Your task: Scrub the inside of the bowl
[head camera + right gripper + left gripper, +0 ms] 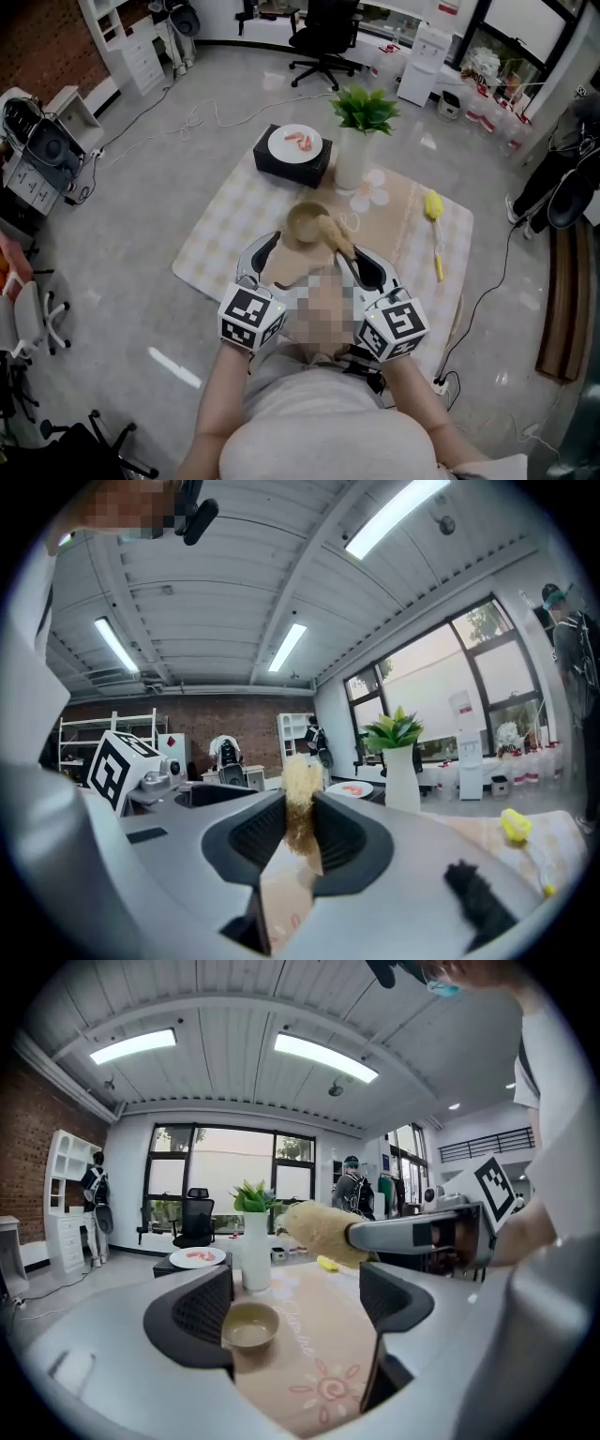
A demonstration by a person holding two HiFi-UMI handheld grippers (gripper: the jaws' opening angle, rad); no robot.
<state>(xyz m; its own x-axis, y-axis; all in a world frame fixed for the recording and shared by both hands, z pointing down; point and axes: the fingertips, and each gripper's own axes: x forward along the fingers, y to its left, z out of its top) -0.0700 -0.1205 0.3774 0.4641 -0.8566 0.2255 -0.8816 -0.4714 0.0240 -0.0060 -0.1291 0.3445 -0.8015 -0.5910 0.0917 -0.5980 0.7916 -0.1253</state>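
The main risk is the bowl (307,222) skating or tipping. It stands free on the cloth-covered bench (221,246) with nothing steadying it, so a hard push from the scrubber (336,236) against one wall would likely shove it along or rock it over, and the cloth could bunch under it. The tall vase (352,157) just behind the bowl could be knocked by a bowl pushed that way or by a wide sweep. The scrubber itself is pinched only at its lower part, so sideways force may twist it loose.

The left gripper (295,1302) is released, its jaws wide apart and touching nothing. In the left gripper view the bowl (250,1325) sits upright and looks empty, low in the gap and closer to the left jaw, but it lies ahead of the tips, not between the pads. The right gripper (300,827) is clenched on the scrubber (302,799), whose free end sticks out past the tips. From the left gripper view the scrubber (314,1232) hangs above and right of the bowl, apparently clear of it.
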